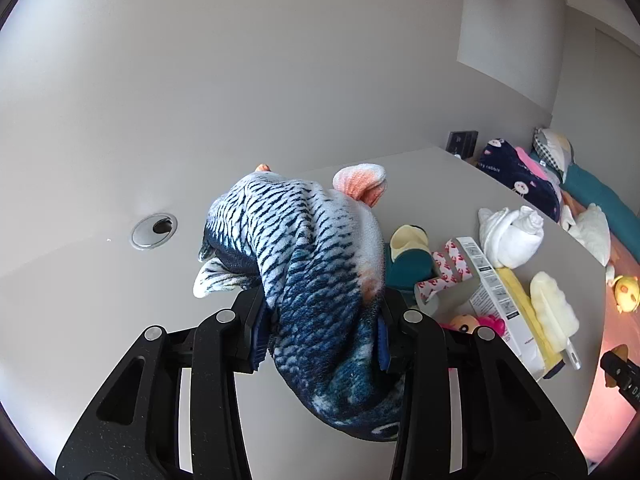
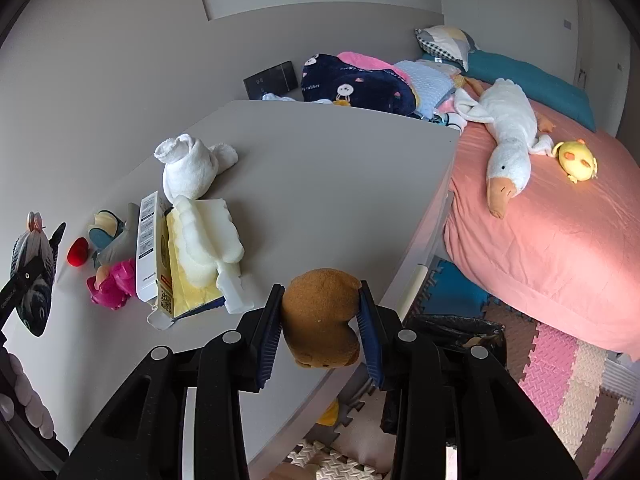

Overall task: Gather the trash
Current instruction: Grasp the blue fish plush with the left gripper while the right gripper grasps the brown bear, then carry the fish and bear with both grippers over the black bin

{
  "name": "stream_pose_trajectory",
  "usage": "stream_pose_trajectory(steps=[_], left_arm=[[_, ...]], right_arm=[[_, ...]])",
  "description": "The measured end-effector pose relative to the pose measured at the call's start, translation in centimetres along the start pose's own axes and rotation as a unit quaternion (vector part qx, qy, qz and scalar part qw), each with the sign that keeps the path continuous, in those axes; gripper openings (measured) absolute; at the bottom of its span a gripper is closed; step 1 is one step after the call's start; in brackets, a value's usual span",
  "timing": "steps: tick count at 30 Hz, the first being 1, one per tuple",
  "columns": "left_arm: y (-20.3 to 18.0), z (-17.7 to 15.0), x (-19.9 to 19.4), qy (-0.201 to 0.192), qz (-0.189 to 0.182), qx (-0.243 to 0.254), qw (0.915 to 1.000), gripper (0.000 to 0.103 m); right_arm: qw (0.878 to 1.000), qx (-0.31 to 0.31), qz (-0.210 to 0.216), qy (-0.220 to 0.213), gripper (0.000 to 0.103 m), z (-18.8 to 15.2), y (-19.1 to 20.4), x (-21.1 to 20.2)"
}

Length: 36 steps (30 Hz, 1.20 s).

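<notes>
— While the fish plush point(image 1: 320, 280) is being pinched between the blue pads of the left gripper point(image 1: 320, 336), what could go wrong?

— It is being held only at the middle, above the desk point(image 1: 100, 300). Both ends are hanging free, so the soft body could be squeezed out and dropped.

— And the right gripper point(image 2: 320, 320)?

— It is being pressed on a brown plush point(image 2: 322, 316), right at the desk edge. Below, a black bin point(image 2: 460, 334) is being seen on the floor mats. If the toy is released too early, the bin could be missed. Foam pieces point(image 2: 204, 232) and a carton point(image 2: 154, 256) are being left on the desk.
</notes>
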<state>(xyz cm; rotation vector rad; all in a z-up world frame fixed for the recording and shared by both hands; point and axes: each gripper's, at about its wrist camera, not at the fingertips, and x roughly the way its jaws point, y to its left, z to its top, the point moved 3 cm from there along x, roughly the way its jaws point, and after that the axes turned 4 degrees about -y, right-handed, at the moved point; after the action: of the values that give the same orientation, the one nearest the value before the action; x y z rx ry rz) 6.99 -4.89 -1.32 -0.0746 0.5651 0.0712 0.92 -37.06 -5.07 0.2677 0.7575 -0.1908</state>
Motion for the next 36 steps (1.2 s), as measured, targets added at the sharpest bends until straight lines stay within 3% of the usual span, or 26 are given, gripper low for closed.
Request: stream_pose_trajectory(steps=[19, 36], left_arm=[[-9.4, -1.7, -4.9, -0.027, -0.070, 0.086, 0.9934, 0.040], [-20.9, -3.6, -8.5, -0.040, -0.152, 0.178, 0.9714, 0.043]], right_arm=[[0.999, 0.034, -0.022, -0.029, 0.038, -0.5, -6.6, -4.7], [0.994, 0.085, -0.061, -0.041, 0.038, -1.6, -14.6, -7.8]])
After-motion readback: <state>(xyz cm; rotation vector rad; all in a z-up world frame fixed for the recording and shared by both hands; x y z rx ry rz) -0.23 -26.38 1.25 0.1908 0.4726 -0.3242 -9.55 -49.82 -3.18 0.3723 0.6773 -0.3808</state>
